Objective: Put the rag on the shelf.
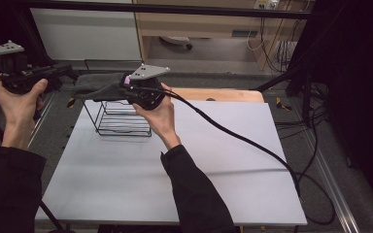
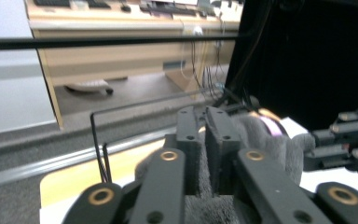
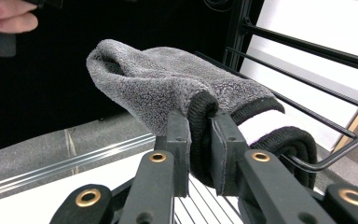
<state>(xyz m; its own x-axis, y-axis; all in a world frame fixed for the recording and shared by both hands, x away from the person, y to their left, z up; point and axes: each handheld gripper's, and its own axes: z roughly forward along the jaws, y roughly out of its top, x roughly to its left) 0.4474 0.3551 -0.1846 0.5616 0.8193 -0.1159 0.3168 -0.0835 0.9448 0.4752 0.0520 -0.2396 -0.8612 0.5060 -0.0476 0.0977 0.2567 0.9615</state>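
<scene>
A grey fuzzy cloth (image 1: pixel 99 91) with a black hem is held in the air between my two grippers, above a black wire rack (image 1: pixel 121 121) on the white table (image 1: pixel 175 165). My left gripper (image 1: pixel 74 77) reaches in from the far left. In the left gripper view its jaws are shut on the cloth (image 2: pixel 261 140), with grey pile pinched between the pads. My right gripper (image 1: pixel 125 88) points left at the rack's top. Seen from the right gripper view it is shut on the black hem of the cloth (image 3: pixel 168 88), which hangs over the rack's top wire (image 3: pixel 307 84).
A thick black cable (image 1: pixel 243 138) trails from the right gripper across the table and off its right edge. A wooden board (image 1: pixel 223 94) lies behind the white sheet. Black frame posts stand at the far left and far right. A desk with cables is beyond the table.
</scene>
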